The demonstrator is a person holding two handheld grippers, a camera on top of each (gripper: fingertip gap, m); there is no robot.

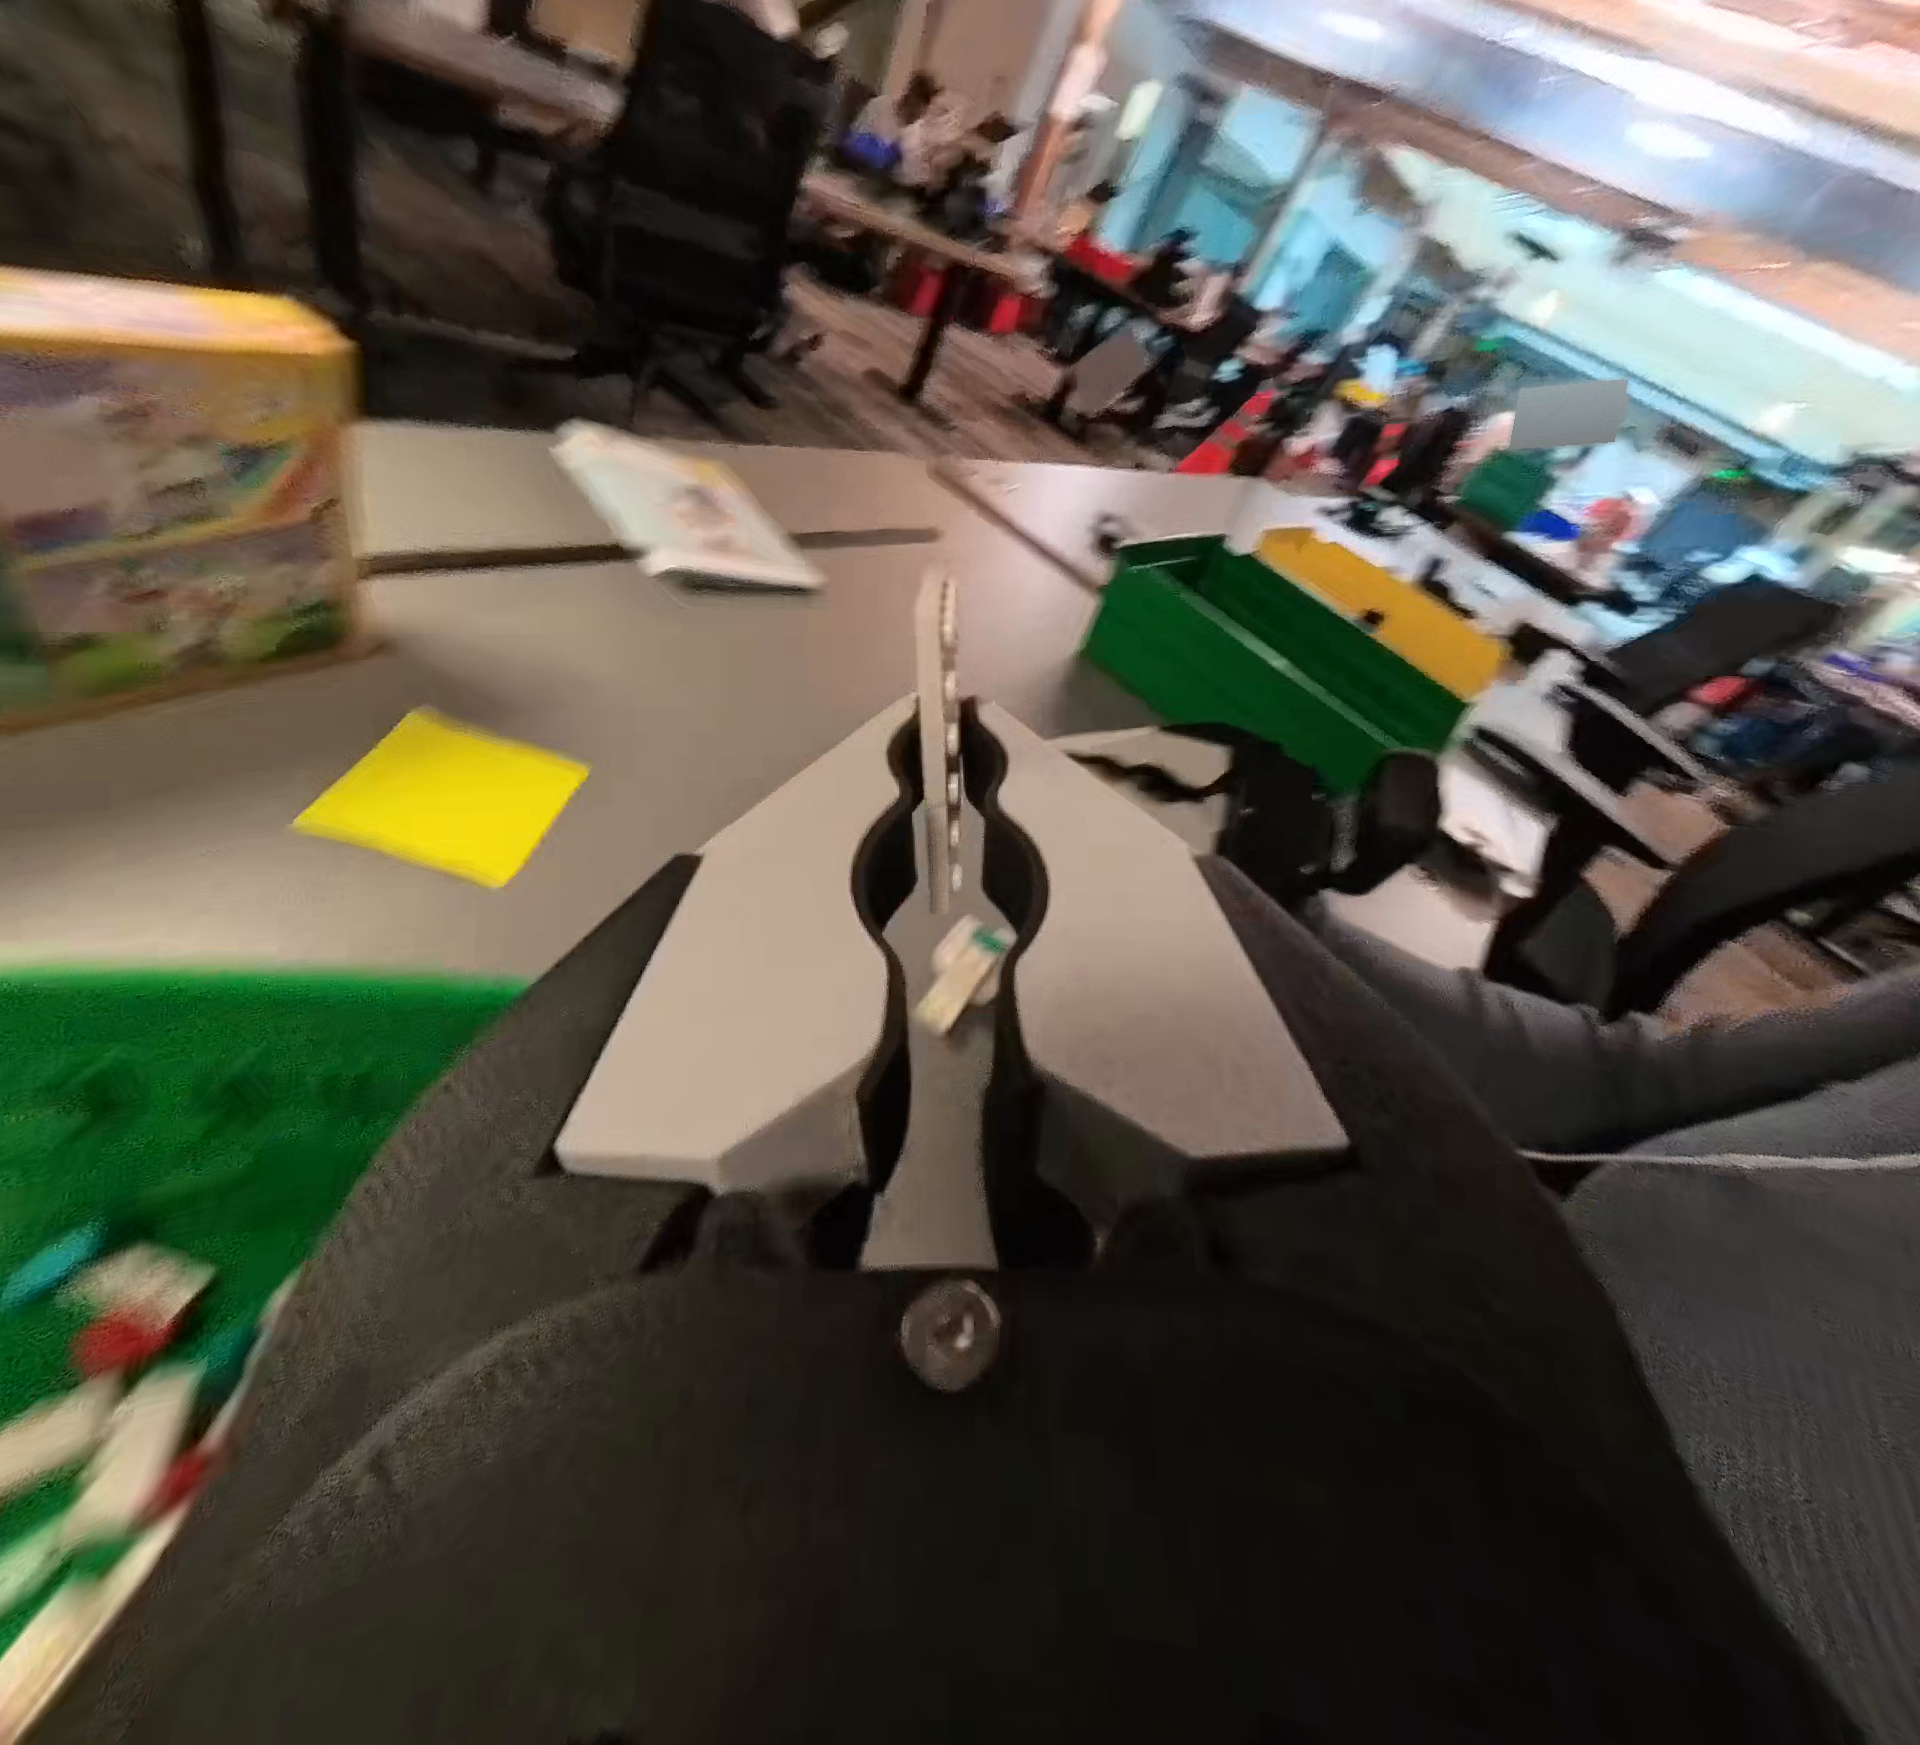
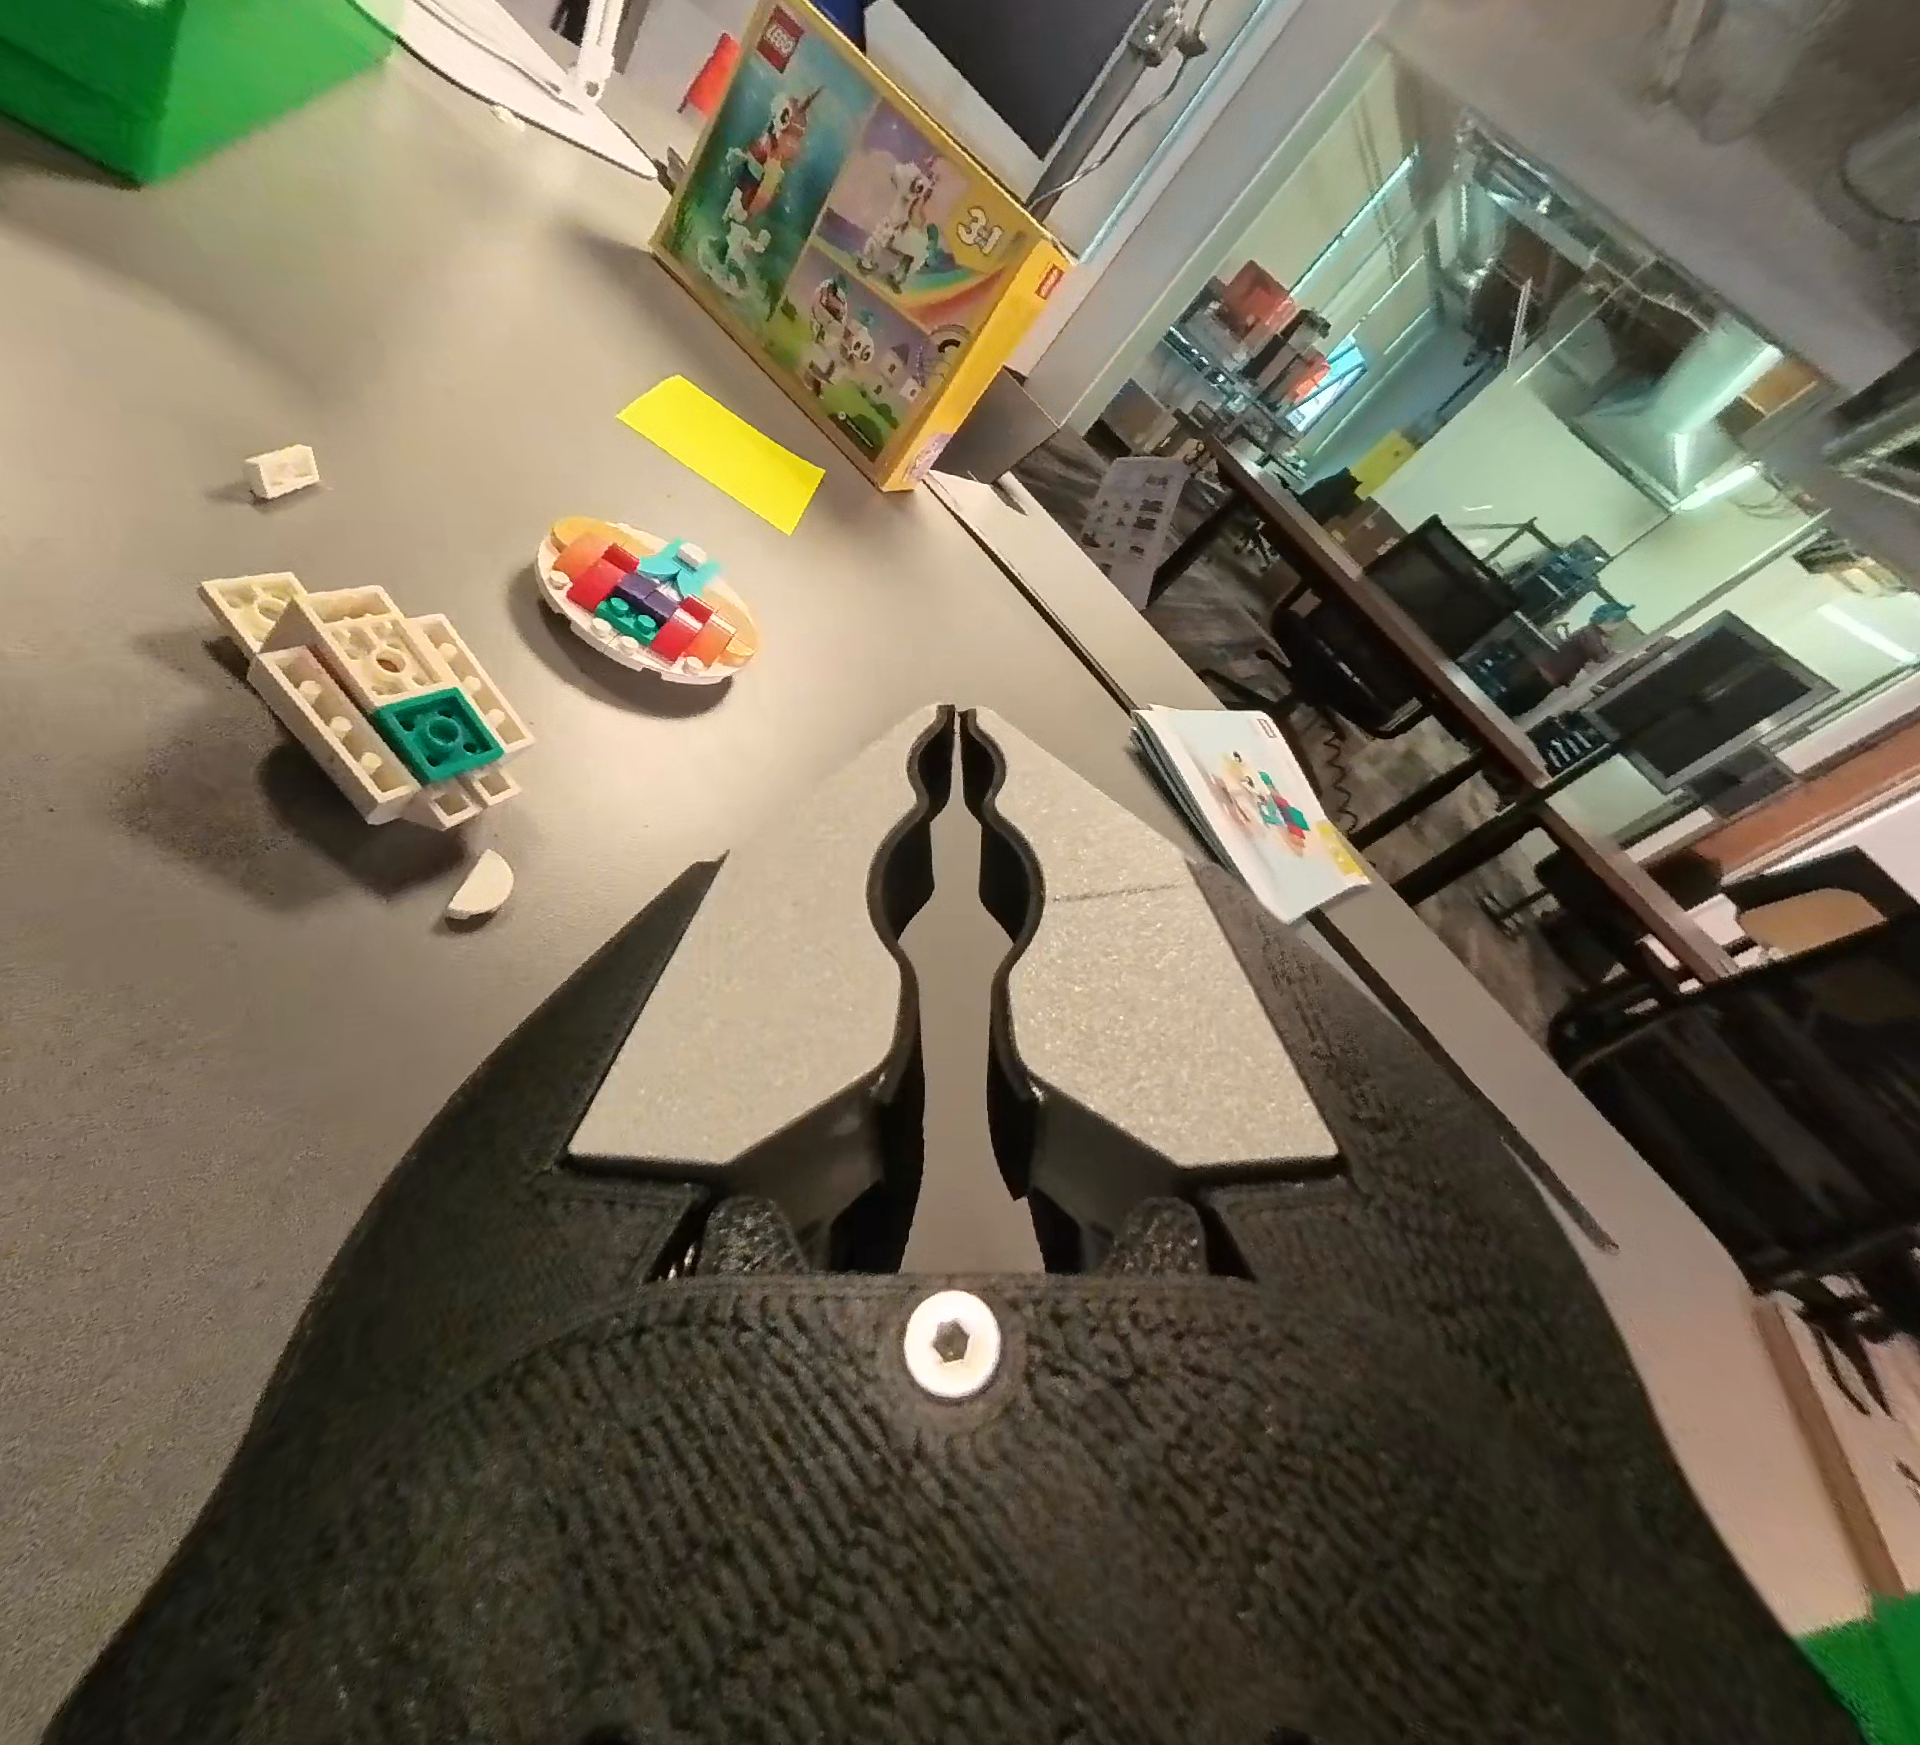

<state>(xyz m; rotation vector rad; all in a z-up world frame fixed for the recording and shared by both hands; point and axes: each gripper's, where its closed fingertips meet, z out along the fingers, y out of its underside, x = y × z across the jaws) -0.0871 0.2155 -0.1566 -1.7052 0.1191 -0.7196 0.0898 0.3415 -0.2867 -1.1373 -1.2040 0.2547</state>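
The left gripper, nearest the lens, clamps a thin grey plate edge-on above the bench; the right gripper hangs closed and empty near the bench's far edge. Gripped only by its edges, the plate could twist free and drop beside the yellow note.

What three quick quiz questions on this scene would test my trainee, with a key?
1. True or false: the left gripper is shut on a thin grey toothed piece.
2. Which colour is the flat sheet beside the toy box: A red, B yellow, C blue?
3. Fill in: the right gripper is shut and holds ____.

Key: 1 true; 2 B; 3 nothing.
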